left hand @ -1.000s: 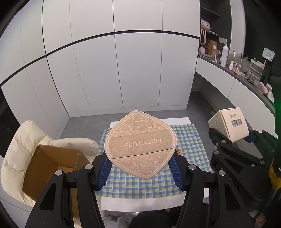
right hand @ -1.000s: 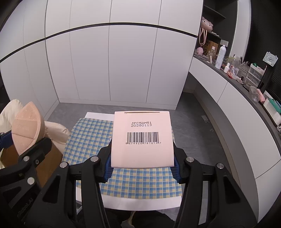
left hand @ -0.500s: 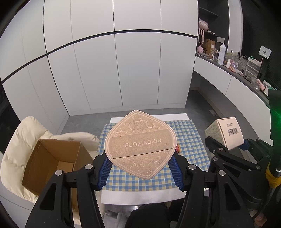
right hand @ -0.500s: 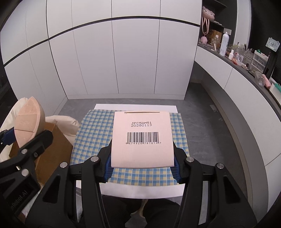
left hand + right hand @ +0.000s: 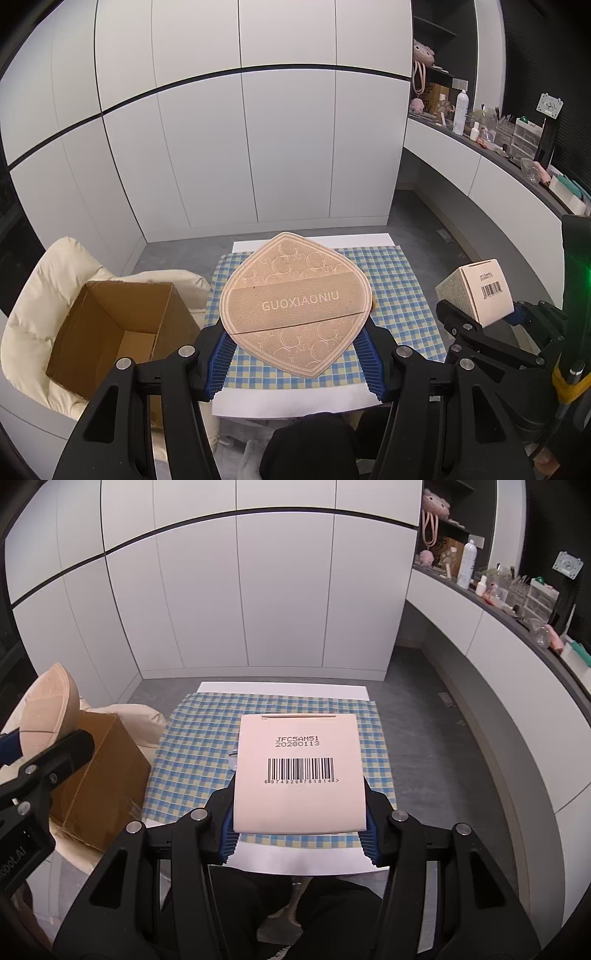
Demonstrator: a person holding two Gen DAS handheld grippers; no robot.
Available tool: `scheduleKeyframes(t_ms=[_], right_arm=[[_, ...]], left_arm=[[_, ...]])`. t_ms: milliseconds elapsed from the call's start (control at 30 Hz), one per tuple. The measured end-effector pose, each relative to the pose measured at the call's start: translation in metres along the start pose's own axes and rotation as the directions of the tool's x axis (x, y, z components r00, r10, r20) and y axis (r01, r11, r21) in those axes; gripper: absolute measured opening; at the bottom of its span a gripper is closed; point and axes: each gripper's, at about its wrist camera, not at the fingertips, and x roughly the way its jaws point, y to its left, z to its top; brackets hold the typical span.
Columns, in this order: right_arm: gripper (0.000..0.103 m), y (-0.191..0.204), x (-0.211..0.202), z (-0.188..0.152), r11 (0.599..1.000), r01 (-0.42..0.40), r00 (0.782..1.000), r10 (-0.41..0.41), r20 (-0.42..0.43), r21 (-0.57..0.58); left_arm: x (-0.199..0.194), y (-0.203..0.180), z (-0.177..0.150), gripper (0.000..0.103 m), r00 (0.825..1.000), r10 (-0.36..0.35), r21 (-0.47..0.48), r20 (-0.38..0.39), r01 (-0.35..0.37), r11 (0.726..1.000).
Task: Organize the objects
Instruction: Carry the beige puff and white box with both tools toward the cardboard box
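My left gripper (image 5: 295,352) clamps a tan pad (image 5: 295,302) printed GUOXIAONIU; my right gripper (image 5: 299,829) clamps a pale barcoded box (image 5: 298,771). Both hang above the checked cloth (image 5: 402,284) on the white table (image 5: 291,404). An open cardboard box (image 5: 110,328) sits on a cream cushion (image 5: 44,280) at the left.

– What is held up on the left?
– A flat tan pad (image 5: 295,304), marked GUOXIAONIU.

– And on the right?
– A pale box (image 5: 298,771), barcode up. An open brown carton (image 5: 110,332) is seen below.
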Motion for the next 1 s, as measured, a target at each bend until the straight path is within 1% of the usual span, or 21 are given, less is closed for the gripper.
scheduleKeyframes(t_ms=[300, 567, 700, 867, 933, 1000], right_arm=[[0.054, 0.003, -0.011, -0.025, 0.999, -0.047, 0.999, 0.047, -0.013, -0.004], [0.054, -0.003, -0.017, -0.042, 0.999, -0.052, 0.998, 0.052, -0.025, 0.009], [0.054, -0.006, -0.022, -0.052, 0.999, -0.040, 0.999, 0.040, -0.024, 0.004], [0.054, -0.009, -0.023, -0.061, 0.999, -0.046, 0.998, 0.047, -0.035, 0.013], [0.054, -0.010, -0.023, -0.062, 0.999, -0.027, 0.999, 0.027, -0.030, 0.018], [0.054, -0.012, -0.025, -0.063, 1.000, 0.009, 1.000, -0.008, -0.014, 0.024]], left_arm=[[-0.007, 0.001, -0.021, 0.060, 1.000, 0.002, 0.003, -0.018, -0.002, 1.000], [-0.014, -0.003, -0.040, 0.060, 1.000, -0.010, 0.015, -0.030, 0.010, 1.000], [-0.019, -0.005, -0.047, 0.060, 0.999, -0.016, 0.024, -0.029, 0.016, 1.000], [-0.023, -0.012, -0.056, 0.060, 0.999, -0.020, 0.044, -0.035, 0.021, 0.999], [-0.023, -0.014, -0.058, 0.060, 0.999, -0.019, 0.049, -0.035, 0.021, 0.999], [-0.024, -0.015, -0.060, 0.060, 0.999, -0.020, 0.051, -0.034, 0.022, 0.998]])
